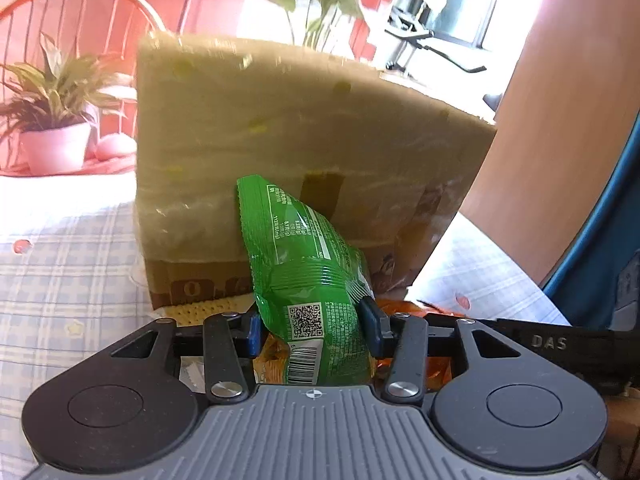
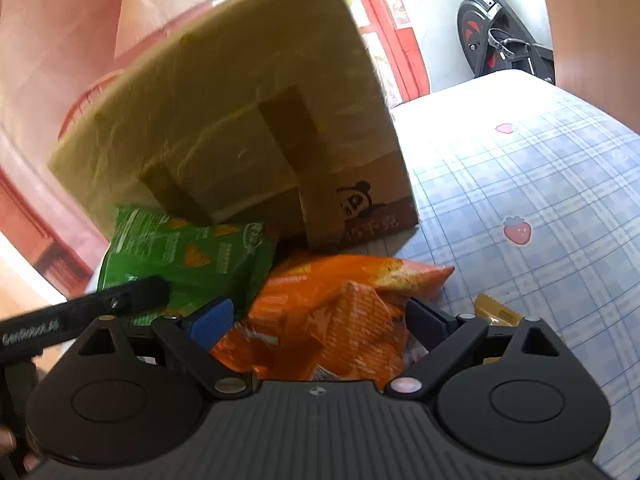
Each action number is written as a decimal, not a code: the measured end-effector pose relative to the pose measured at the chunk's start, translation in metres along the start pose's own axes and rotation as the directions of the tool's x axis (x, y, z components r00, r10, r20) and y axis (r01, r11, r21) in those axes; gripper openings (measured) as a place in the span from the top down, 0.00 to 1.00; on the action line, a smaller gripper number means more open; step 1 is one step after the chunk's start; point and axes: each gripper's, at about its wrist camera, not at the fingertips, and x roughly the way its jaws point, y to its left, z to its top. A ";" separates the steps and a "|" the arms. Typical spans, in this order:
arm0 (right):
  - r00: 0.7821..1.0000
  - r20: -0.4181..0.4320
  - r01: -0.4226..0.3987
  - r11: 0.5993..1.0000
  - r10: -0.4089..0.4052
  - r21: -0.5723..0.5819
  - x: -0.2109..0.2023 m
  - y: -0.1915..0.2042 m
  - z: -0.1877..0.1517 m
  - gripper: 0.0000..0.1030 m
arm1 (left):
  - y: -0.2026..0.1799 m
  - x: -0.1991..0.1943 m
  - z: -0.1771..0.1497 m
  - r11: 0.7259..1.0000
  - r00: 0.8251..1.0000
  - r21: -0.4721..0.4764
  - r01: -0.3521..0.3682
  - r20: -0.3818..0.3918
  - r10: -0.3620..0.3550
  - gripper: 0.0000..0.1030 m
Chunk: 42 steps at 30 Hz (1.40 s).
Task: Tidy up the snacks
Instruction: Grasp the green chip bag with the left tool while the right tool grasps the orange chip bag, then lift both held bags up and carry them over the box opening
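Observation:
My left gripper (image 1: 314,326) is shut on a green snack bag (image 1: 308,272), which stands upright in front of a taped cardboard box (image 1: 280,128). The green bag also shows in the right wrist view (image 2: 180,252) with the left gripper's finger on it. My right gripper (image 2: 320,320) is around an orange snack bag (image 2: 340,312), its blue pads (image 2: 210,322) against the bag's sides. The box (image 2: 248,120) stands just behind both bags, with a panda print on its side. Orange wrapper shows below the green bag (image 1: 424,364).
The checked blue tablecloth (image 2: 540,200) with strawberry prints covers the table. A small yellow snack packet (image 2: 496,310) lies right of the orange bag. A potted plant (image 1: 56,120) and a red chair (image 1: 80,12) stand at the far left. An exercise bike (image 2: 492,32) stands beyond the table.

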 end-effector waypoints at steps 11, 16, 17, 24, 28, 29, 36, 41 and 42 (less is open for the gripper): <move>0.999 -0.009 0.032 0.999 -0.032 0.009 0.014 -0.003 -0.004 0.13 | 0.008 -0.032 -0.001 0.997 0.999 -0.069 -0.017 0.050 0.021 0.52; 1.000 0.009 0.030 0.999 -0.030 -0.015 0.005 0.000 -0.006 0.23 | 0.009 -0.044 -0.003 0.996 0.997 -0.081 -0.029 0.072 0.035 0.52; 1.000 0.013 0.026 0.999 -0.025 -0.020 0.003 0.001 -0.006 0.25 | 0.010 -0.047 -0.004 0.996 0.996 -0.082 -0.031 0.077 0.038 0.52; 0.999 0.038 -0.011 0.999 0.013 -0.048 -0.013 0.009 -0.012 0.28 | 0.013 -0.065 -0.007 0.994 0.990 -0.098 -0.049 0.125 0.061 0.52; 0.998 0.060 -0.018 0.998 0.021 -0.053 -0.026 0.013 -0.012 0.28 | 0.015 -0.078 -0.010 0.993 0.987 -0.112 -0.045 0.149 0.061 0.52; 0.998 0.065 -0.018 0.998 0.021 -0.054 -0.029 0.013 -0.012 0.28 | 0.014 -0.081 -0.011 0.993 0.986 -0.111 -0.043 0.156 0.061 0.52; 0.993 0.115 -0.020 0.998 0.027 -0.061 -0.057 0.016 -0.007 0.28 | 0.014 -0.101 -0.010 0.994 0.975 -0.100 -0.040 0.216 0.061 0.52; 0.985 0.166 -0.039 0.995 0.054 -0.093 -0.075 0.028 0.000 0.28 | 0.010 -0.115 -0.005 0.995 0.965 -0.094 -0.026 0.259 0.049 0.52; 0.982 0.177 -0.045 0.994 0.063 -0.102 -0.079 0.031 0.002 0.28 | 0.009 -0.118 -0.004 0.996 0.962 -0.091 -0.021 0.268 0.044 0.52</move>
